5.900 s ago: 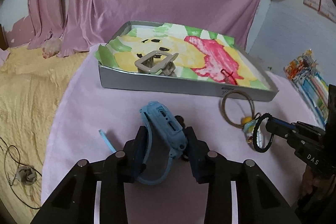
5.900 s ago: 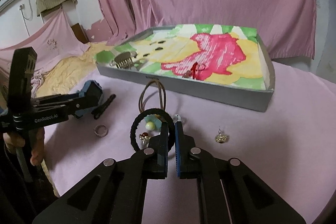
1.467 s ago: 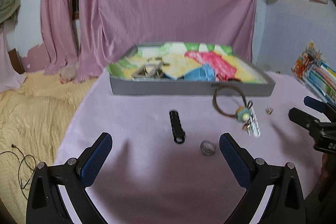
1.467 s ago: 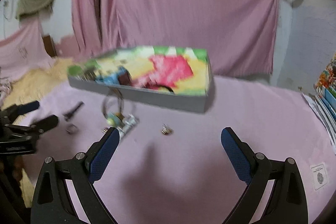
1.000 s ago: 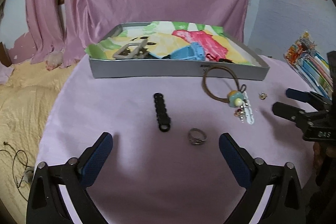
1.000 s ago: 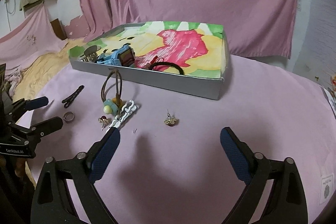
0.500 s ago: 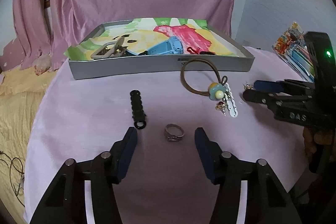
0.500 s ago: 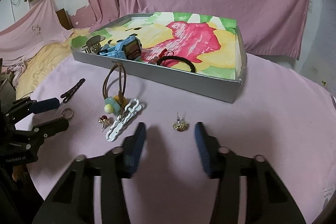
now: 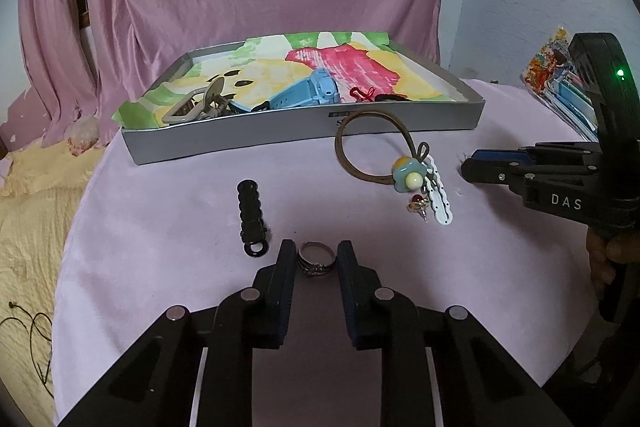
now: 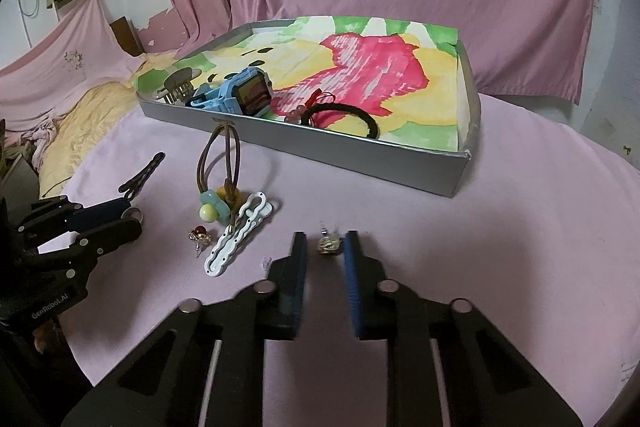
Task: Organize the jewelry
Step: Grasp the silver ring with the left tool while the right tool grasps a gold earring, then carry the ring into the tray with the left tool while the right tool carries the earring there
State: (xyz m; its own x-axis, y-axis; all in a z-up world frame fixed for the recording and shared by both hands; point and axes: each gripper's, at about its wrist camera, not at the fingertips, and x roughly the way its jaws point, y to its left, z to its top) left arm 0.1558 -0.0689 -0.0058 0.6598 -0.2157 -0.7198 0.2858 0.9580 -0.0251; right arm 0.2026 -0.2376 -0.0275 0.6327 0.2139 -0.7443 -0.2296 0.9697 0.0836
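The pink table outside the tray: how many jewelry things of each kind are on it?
Silver ring: 1
Gold stud earrings: 2
Hair clips, one black and one white: 2
Brown hair tie with flower bead: 1
Total: 6

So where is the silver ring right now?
In the left wrist view, the silver ring lies on the pink cloth between the left claw's open fingers, beside the black hair clip.

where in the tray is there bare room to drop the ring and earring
Open: the painted yellow and pink far-right part of the grey cardboard tray, beyond the black hair tie. Crowded: the near-left corner, holding the blue smartwatch and beige hair claw clip.
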